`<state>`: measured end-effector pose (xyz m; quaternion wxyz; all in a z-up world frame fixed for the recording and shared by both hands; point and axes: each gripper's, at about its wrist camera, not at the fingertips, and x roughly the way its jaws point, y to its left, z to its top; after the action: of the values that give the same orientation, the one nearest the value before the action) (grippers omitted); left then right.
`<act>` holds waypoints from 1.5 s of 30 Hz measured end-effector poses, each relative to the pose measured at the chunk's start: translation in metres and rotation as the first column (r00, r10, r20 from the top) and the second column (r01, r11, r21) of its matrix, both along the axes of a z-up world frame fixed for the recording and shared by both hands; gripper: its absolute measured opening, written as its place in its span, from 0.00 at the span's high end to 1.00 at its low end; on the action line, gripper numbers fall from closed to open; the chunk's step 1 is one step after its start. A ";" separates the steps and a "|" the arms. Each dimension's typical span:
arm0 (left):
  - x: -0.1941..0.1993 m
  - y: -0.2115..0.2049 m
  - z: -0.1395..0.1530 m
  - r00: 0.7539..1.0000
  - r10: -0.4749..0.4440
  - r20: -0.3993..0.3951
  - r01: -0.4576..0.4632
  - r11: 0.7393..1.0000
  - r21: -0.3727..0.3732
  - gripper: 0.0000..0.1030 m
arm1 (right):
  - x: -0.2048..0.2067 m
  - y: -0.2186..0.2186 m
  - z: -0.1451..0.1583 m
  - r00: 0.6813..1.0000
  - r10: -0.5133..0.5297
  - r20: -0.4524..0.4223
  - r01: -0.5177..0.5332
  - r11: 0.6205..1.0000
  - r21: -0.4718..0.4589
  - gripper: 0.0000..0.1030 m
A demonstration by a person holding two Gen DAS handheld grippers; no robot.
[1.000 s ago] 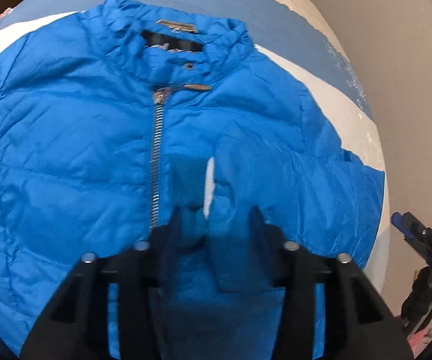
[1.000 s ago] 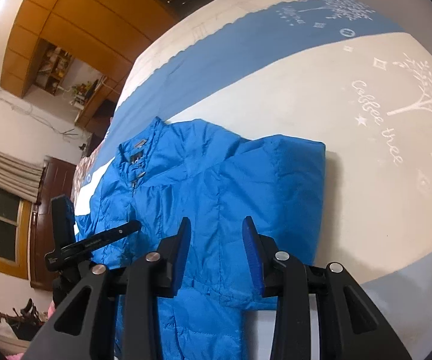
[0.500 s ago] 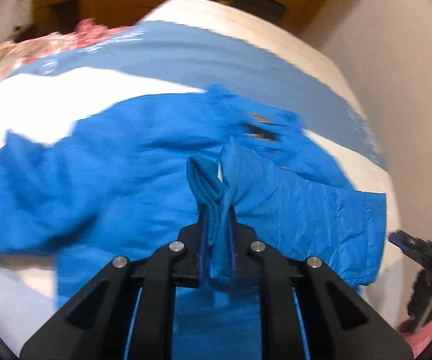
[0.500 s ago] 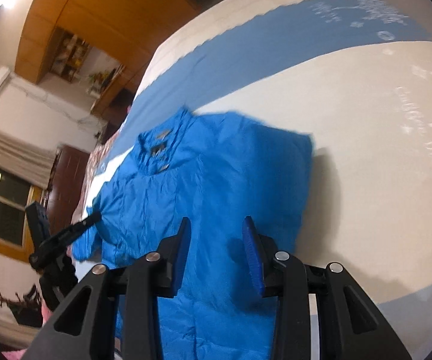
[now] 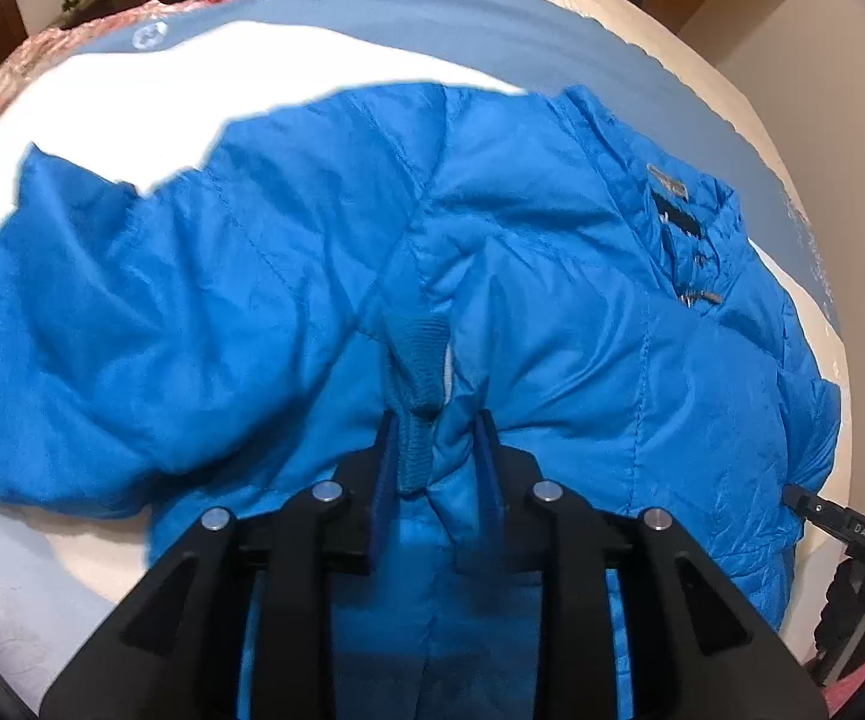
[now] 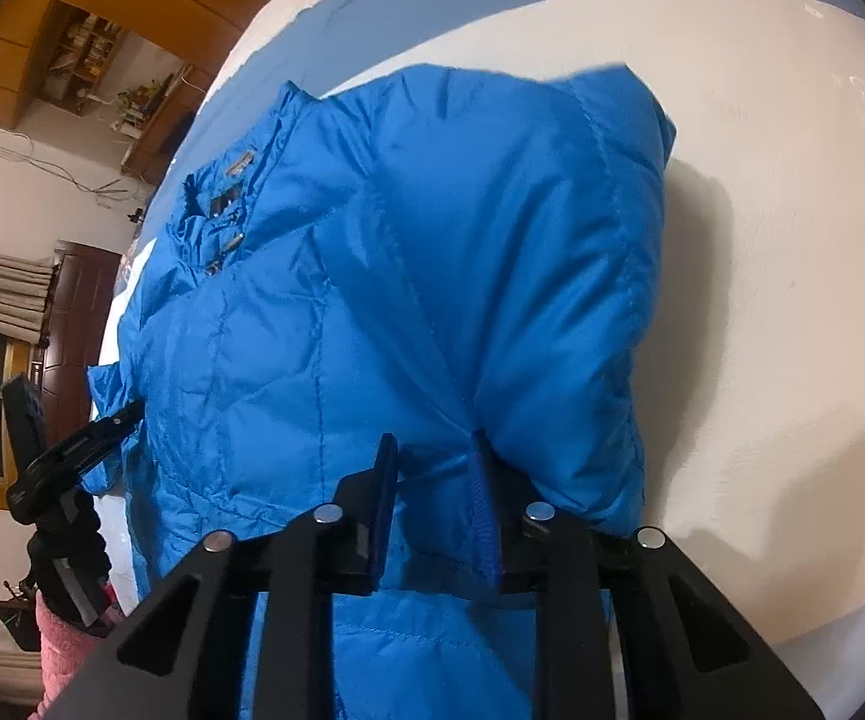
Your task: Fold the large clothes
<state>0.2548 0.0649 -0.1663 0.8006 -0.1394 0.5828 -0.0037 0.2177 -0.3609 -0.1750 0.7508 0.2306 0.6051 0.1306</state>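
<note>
A bright blue puffer jacket (image 5: 552,330) lies front up on the bed, its collar (image 5: 672,204) at the upper right. My left gripper (image 5: 435,450) hangs over its middle. Bunched sleeve fabric and a ribbed cuff (image 5: 417,360) fill the gap between its jaws, which are opening. The other sleeve sprawls out to the left. In the right wrist view my right gripper (image 6: 435,468) is pressed into the folded-over side of the jacket (image 6: 372,300). Its jaws are closing, with padded fabric bulging between them and creases running to the right finger. The collar (image 6: 222,198) lies far left.
The bedspread (image 5: 132,90) is white with blue bands, and bare white cover (image 6: 762,240) lies right of the jacket. A black clamp stand (image 5: 852,528) stands off the bed's edge by a beige wall. A pink floral cloth (image 5: 72,36) lies at the far left.
My left gripper clamped the cuff, carried it leftwards across the jacket, and its jaws now stand wider. My right gripper sank onto the folded side and its jaws narrowed on the fabric.
</note>
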 end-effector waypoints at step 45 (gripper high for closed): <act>-0.217 0.445 0.028 0.605 0.794 0.057 -0.781 0.605 -0.153 0.41 | -0.089 0.114 0.050 0.993 0.106 0.042 -0.098 0.981 -0.165 0.63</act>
<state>0.0378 0.5101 -0.1382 0.7441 -0.4261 0.4119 0.3084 0.1289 -0.2472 -0.1250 0.7746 0.1337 0.6054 0.1249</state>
